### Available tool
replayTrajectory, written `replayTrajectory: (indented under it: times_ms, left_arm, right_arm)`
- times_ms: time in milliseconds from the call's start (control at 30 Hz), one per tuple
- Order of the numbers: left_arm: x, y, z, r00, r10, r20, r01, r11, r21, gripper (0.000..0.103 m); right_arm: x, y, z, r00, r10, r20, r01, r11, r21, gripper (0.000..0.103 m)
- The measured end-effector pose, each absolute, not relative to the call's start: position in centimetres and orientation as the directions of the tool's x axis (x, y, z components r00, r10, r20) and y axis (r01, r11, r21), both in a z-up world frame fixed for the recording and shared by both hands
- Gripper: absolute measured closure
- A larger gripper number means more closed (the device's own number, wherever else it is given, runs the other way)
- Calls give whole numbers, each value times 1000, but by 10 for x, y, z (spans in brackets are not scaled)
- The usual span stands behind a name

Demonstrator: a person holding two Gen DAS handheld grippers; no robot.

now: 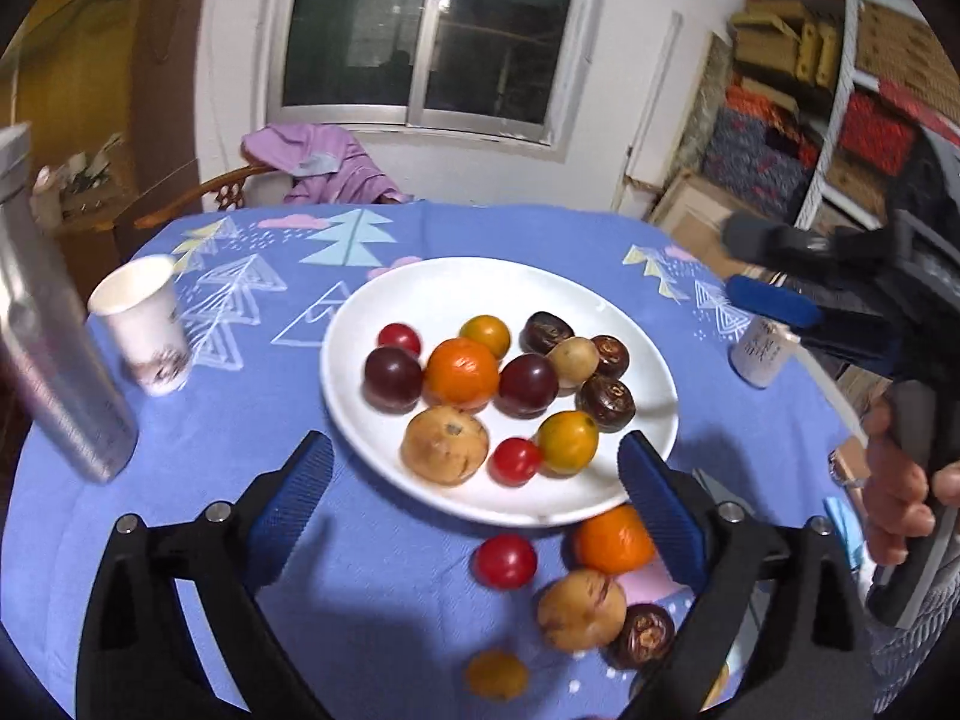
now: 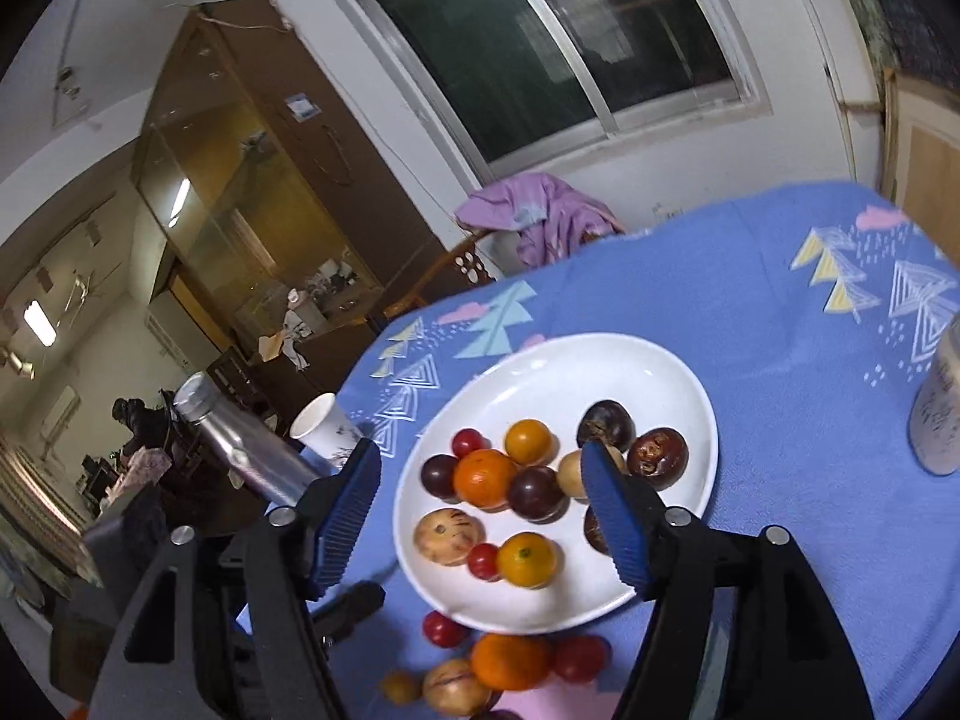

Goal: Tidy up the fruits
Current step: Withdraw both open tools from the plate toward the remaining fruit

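A white wall (image 1: pixel 600 60) holds a sliding window (image 1: pixel 429 30), dark outside, with a ceiling light's reflection at 12 o'clock. Below it a wooden chair (image 1: pixel 198 192) carries a draped lilac garment (image 1: pixel 330 165). At 2 o'clock stacked cardboard boxes (image 1: pixel 774 42) fill white shelving (image 1: pixel 840 90). At 10 o'clock in the right wrist view stands a brown glass-fronted cabinet (image 2: pixel 252 180), beyond it a lit room. The surface wears a blue tree-print cloth (image 1: pixel 510 228).
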State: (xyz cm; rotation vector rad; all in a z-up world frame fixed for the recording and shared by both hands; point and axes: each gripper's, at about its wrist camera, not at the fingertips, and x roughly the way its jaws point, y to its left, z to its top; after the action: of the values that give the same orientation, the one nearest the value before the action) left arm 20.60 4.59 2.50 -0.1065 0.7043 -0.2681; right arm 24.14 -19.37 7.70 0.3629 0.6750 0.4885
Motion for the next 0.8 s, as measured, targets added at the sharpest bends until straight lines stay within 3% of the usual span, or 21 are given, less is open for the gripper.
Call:
replayTrajectory:
  times_ms: [167, 500, 600, 800]
  left_arm:
    - [182, 68, 4, 704, -246, -667, 142, 968, -207, 6]
    - [196, 44, -17, 631, -264, -730, 190, 964, -185, 6]
    - [206, 41, -26, 591, -274, -759, 187, 961, -202, 6]
    - [225, 36, -43, 530, -255, -809, 158, 967, -201, 5]
  right_arm:
    - [191, -197, 94, 682, 550, -481, -352, 824, 443, 16]
    - [160, -251, 36, 662, 475, -580, -213, 861, 462, 14]
    - [167, -263, 27, 630, 525, -572, -182, 816, 549, 14]
    - [167, -258, 26, 622, 528, -578, -176, 814, 554, 14]
